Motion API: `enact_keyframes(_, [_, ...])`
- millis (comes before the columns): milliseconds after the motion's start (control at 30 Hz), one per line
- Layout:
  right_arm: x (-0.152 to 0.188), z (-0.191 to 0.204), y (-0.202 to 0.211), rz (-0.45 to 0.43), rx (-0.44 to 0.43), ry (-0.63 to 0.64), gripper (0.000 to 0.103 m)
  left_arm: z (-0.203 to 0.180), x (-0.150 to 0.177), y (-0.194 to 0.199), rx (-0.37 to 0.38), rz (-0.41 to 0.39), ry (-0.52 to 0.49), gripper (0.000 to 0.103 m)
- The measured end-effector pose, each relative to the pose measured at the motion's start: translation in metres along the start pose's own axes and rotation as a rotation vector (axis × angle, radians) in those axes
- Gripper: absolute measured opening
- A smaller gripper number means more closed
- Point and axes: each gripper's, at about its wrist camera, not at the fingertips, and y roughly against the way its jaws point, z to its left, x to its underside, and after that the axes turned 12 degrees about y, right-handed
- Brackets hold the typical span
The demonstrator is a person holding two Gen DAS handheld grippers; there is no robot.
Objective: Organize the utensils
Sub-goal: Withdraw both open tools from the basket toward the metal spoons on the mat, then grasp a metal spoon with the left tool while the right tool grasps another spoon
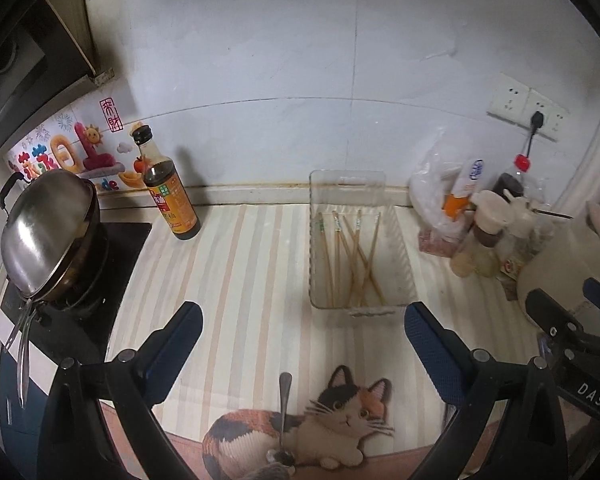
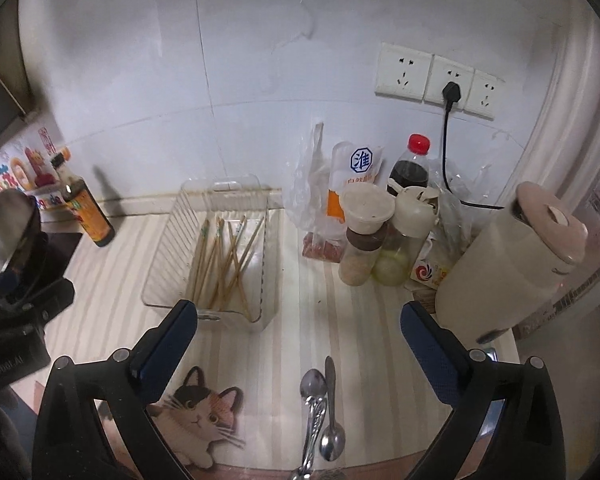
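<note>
1. both grippers, left point(image 1: 302, 322) and right point(image 2: 299, 320), gape empty.
2. spoons point(image 2: 320, 412) lie under the right one; tray point(image 2: 256, 304) ahead-left.
3. risk: thin handles slipping from the pads and skidding off the near edge.

cloth point(image 1: 236, 280): cream-tan stripes | mat point(image 1: 300, 428): calico cat | chopsticks point(image 1: 352, 260): tan

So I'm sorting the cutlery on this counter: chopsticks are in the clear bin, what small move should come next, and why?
Probably lower the right tool onto the two spoons lying loose on the striped counter just below it. Both tools are open and empty, the chopsticks already lie in the clear bin, and those spoons sit nearest.
</note>
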Motion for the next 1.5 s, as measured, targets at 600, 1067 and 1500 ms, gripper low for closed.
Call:
enact_keyframes(600, [0.115,-0.034,-0.088,0.35,-0.235,-0.259,0.063,0.066,0.059,-0.072,-0.158,0.171,0.08,0.103])
enact_keyframes(1067, [0.179,-0.033,-0.138,0.543,-0.305,-0.331,0.029,0.081,0.14,-0.184,-0.151,0.548,0.059,0.041])
enact_keyframes(1500, [0.173,-0.022,-0.166,0.59,-0.263,-0.262,0.02,0.058,0.147,-0.179,-0.132,0.546,0.017,0.003])
